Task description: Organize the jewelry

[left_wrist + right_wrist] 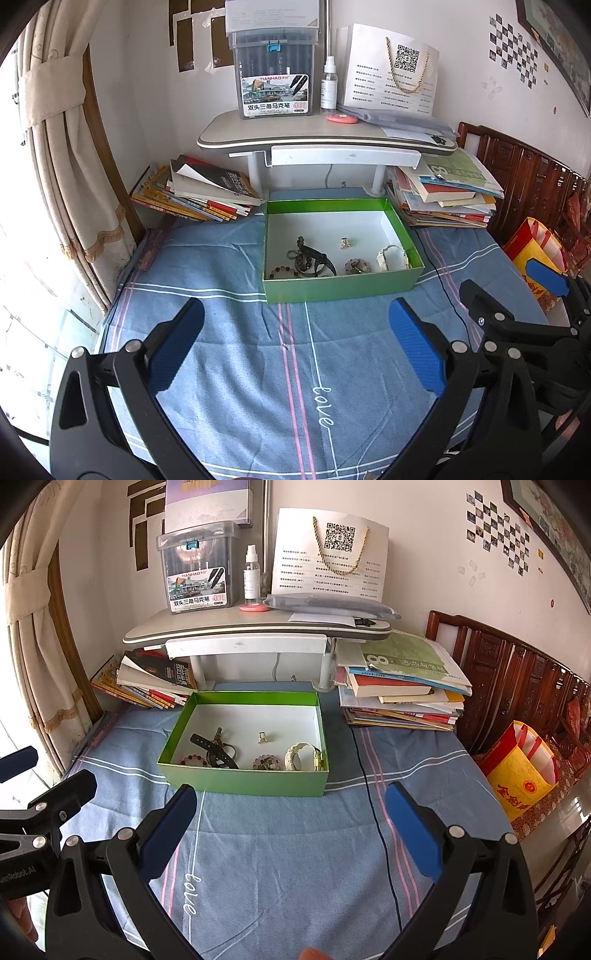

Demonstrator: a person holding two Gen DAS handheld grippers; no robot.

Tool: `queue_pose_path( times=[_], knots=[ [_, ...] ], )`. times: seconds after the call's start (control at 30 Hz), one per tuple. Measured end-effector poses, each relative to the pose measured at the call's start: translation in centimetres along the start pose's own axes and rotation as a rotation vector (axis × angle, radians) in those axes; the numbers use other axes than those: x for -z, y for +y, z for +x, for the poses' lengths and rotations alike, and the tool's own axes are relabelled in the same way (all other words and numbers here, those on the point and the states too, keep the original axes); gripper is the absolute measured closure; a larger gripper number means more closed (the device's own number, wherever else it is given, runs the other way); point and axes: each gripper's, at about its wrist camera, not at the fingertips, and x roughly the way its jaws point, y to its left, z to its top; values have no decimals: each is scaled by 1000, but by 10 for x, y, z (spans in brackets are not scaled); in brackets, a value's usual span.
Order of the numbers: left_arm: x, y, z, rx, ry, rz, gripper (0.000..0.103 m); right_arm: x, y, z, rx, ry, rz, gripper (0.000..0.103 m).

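A green box (343,286) (243,781) with a white inside sits on the blue cloth. In it lie a black watch (321,256) (214,747), a brown bead bracelet (284,272) (192,759), a small ring (346,242) (263,737), a bead cluster (356,266) (266,763) and a white watch (393,256) (301,756). My left gripper (295,347) is open and empty, short of the box's front wall. My right gripper (290,823) is open too, nothing between its fingers. Each gripper shows at the edge of the other's view.
Book stacks (199,192) (402,686) flank the box at the back. A small raised desk (325,142) behind carries a marker case (273,70), a spray bottle (328,85) and a paper bag (391,70). A black cable (373,812) crosses the cloth. A yellow bag (521,771) stands right.
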Motion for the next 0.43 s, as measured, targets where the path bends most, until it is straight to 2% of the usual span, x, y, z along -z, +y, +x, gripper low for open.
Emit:
queue_pose_path(
  times=[0.43],
  knots=[
    [0, -4, 0, 13, 8, 4, 4, 2, -3, 0, -3, 3, 8, 3]
  ],
)
